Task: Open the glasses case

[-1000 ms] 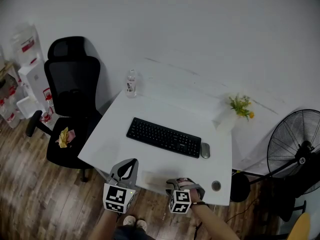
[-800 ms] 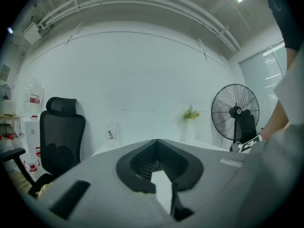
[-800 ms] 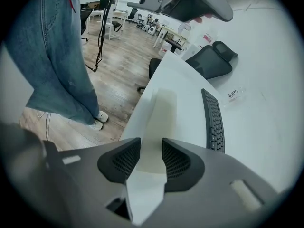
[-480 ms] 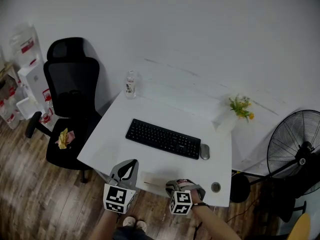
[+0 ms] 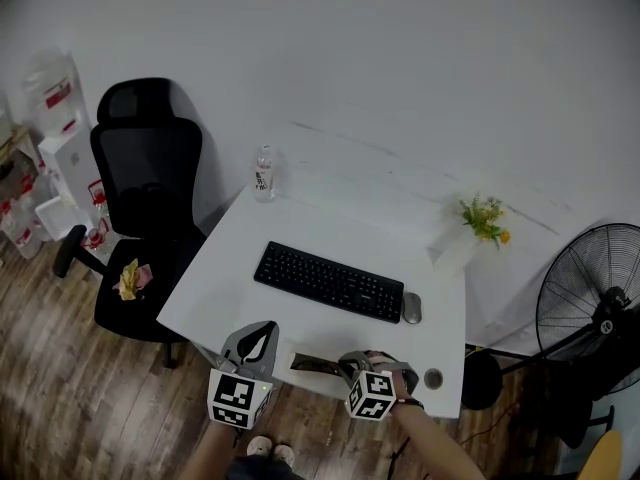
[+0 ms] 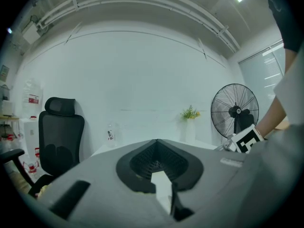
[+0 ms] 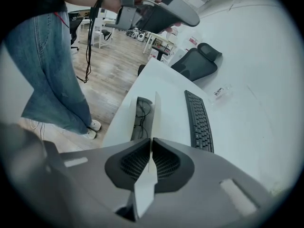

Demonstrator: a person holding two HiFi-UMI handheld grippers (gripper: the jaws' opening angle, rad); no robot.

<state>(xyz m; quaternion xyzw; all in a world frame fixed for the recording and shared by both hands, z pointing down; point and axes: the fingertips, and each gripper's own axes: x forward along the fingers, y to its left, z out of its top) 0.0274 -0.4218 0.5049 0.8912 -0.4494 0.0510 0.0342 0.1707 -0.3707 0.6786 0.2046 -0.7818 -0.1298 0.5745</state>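
The white glasses case (image 5: 315, 364) lies at the table's near edge between my two grippers, its dark inside showing. In the right gripper view its lid (image 7: 156, 112) stands upright and black glasses (image 7: 140, 120) lie in the tray. My right gripper (image 7: 151, 148) is closing, its pads pinching the lid's edge; in the head view this gripper (image 5: 350, 366) is at the case's right end. My left gripper (image 5: 262, 336) is at the case's left end. In its own view the left gripper (image 6: 160, 177) has its tips together and a white piece of the case between the pads.
A black keyboard (image 5: 328, 281) and a mouse (image 5: 411, 308) lie beyond the case. A water bottle (image 5: 263, 174) stands at the far left corner, a vase of flowers (image 5: 455, 248) at the far right. An office chair (image 5: 145, 218) is left of the table (image 5: 230, 268), a fan (image 5: 590, 298) right.
The right gripper has closed on the case's lid and risen a little, lifting it. The case, white and closed before, now shows its dark inside. The left gripper has stayed put.
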